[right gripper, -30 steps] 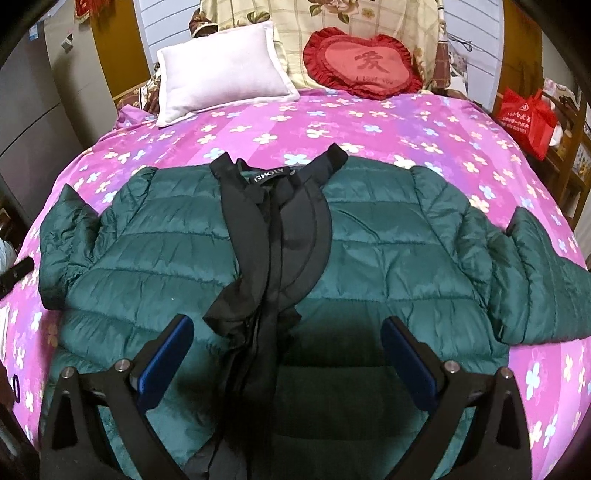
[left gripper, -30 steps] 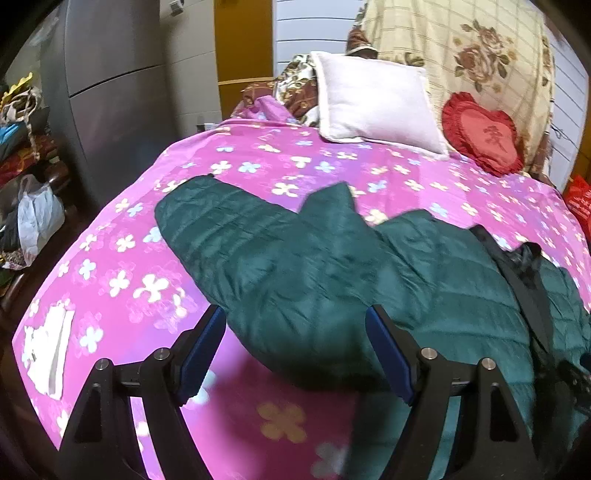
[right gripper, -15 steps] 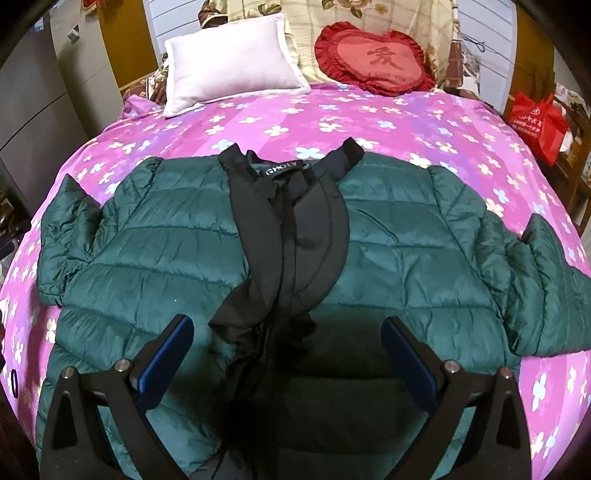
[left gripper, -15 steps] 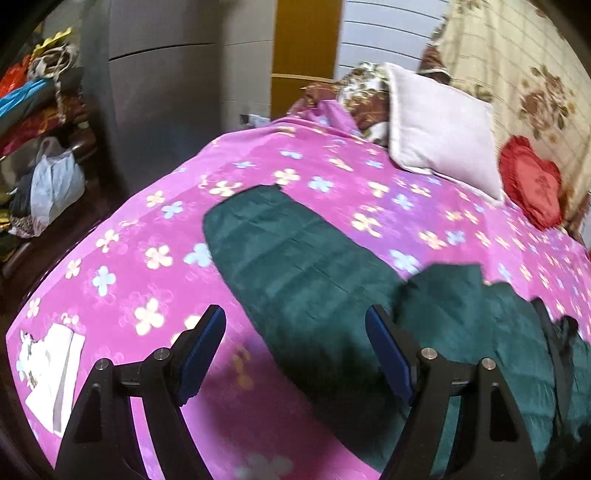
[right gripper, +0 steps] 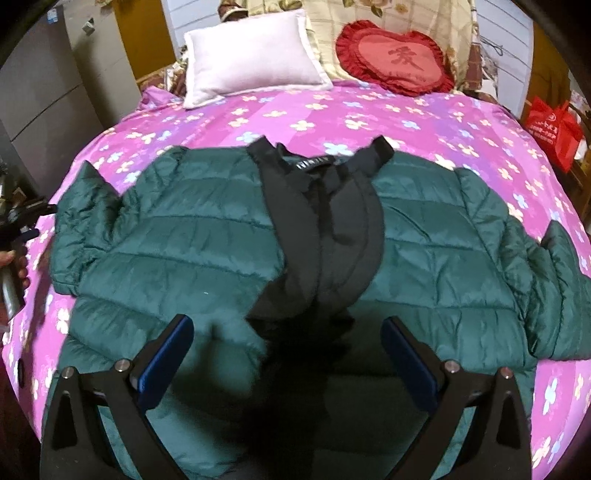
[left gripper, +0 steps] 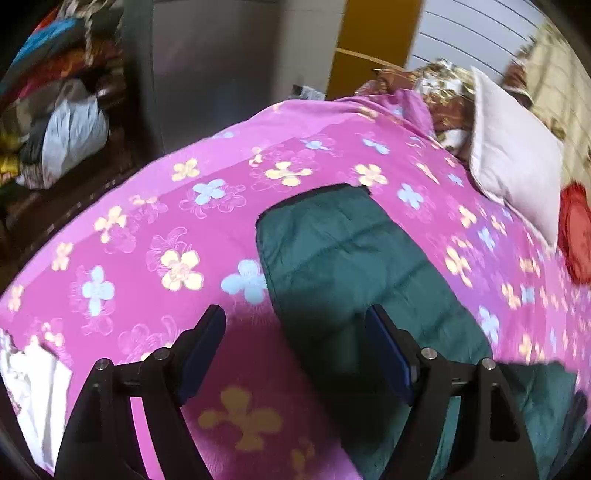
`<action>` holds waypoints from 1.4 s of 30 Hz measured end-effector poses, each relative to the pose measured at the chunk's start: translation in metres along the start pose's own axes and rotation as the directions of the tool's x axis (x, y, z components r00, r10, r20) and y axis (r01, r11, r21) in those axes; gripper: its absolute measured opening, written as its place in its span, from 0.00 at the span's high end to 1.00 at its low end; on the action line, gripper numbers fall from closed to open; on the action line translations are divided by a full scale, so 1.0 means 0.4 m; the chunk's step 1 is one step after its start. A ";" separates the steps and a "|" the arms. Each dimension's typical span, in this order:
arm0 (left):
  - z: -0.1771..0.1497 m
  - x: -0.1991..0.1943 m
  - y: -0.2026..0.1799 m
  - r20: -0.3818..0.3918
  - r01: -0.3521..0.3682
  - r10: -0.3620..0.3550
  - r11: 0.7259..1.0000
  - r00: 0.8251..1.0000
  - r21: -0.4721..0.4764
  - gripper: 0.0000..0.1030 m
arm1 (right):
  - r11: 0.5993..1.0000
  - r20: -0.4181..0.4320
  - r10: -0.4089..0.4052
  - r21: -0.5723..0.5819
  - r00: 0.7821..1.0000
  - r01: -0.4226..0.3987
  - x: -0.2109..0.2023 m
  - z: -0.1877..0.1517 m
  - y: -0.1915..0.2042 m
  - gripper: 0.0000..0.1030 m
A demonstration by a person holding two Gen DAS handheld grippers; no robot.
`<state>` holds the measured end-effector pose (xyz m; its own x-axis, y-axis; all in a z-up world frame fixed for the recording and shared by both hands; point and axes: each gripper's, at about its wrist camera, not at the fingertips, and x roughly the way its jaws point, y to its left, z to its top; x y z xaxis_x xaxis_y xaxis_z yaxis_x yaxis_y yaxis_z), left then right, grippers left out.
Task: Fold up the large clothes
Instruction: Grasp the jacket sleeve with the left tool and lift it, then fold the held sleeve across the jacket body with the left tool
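Jacket (right gripper: 207,251), green and quilted, lies spread front-up on the pink floral bed (right gripper: 406,118). Left gripper (left gripper: 295,347) hovers, jaws wide apart and empty, over its sleeve (left gripper: 343,254); right gripper (right gripper: 288,354), likewise agape, hangs above its hem.

Bedspread (right gripper: 424,122): pink w/ small pale flowers, covers whole bed. All else placed vs. it. White pillow (right gripper: 251,59) lies at its far end, left of centre. Red heart cushion (right gripper: 397,59) just right of pillow, also at far end, w/ a stitched character on front. Cream floral blanket (right gripper: 388,14) behind both, propped upright. Red bag (right gripper: 554,125) off the bedspread's right edge, near far corner. Grey cabinet (left gripper: 221,66) off the left edge. Yellow door (left gripper: 369,40) beyond far-left corner. White plastic bag (left gripper: 70,136) on floor to the left, among a heap of clothes (left gripper: 48,40). White cloth (left gripper: 33,391) at near-left corner; blurred.
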<state>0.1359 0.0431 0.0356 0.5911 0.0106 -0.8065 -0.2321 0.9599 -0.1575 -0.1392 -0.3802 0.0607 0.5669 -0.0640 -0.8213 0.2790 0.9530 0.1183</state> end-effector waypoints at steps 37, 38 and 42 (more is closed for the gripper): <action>0.009 -0.222 -0.055 0.190 0.169 -0.185 0.981 0.964 0.096 1.00 | 1.000 -0.004 0.022 -0.004 1.000 -0.022 -0.051 -0.041 0.008 0.00; 0.002 -0.238 -0.062 0.197 0.166 -0.185 0.980 0.963 0.110 1.00 | 1.000 0.000 0.020 -0.004 1.000 -0.020 -0.060 -0.044 0.006 0.00; -0.029 -0.307 -0.078 0.206 0.195 -0.221 0.971 0.953 0.140 1.00 | 1.000 0.006 0.016 0.010 1.000 -0.016 -0.085 -0.058 -0.011 0.00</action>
<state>0.0616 0.0085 0.1330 0.7740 -0.1445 -0.6165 -0.0016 0.9732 -0.2301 -0.1776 -0.3755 0.0752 0.5759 -0.0509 -0.8159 0.2777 0.9509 0.1367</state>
